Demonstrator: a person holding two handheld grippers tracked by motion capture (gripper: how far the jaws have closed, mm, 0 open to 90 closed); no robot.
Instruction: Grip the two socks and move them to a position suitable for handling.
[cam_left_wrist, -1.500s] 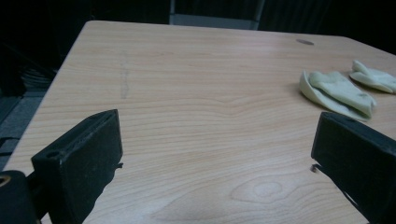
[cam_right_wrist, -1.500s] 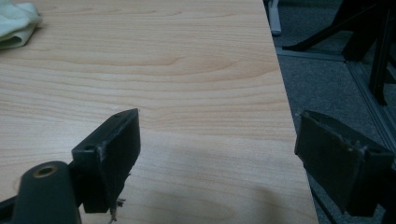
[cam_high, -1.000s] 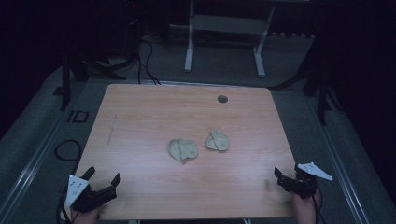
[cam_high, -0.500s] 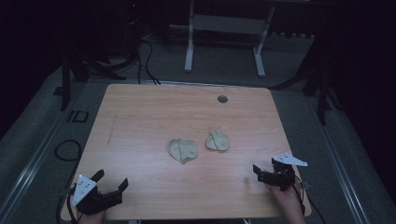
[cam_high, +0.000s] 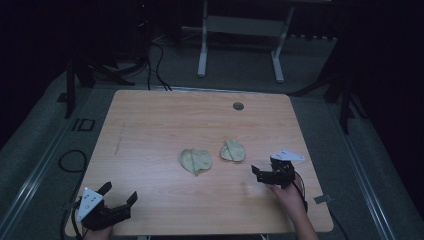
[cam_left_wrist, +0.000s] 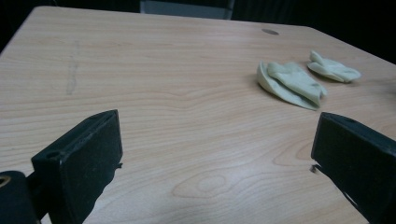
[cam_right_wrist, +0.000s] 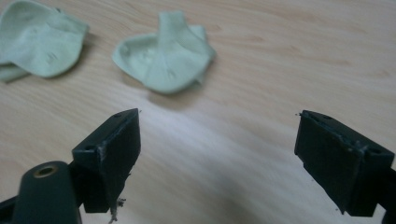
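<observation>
Jaws spread wide and empty, the right gripper (cam_high: 263, 174) hovers just short of the nearer sock (cam_right_wrist: 164, 58) — its mate (cam_right_wrist: 39, 39) beside it, neither yet grasped — while the left gripper (cam_high: 116, 203), also released, waits well apart.

Left sock (cam_right_wrist: 39, 42) runs off the right gripper view's left edge; the left hand (cam_high: 97, 233) is cut by the high view's bottom edge.
</observation>
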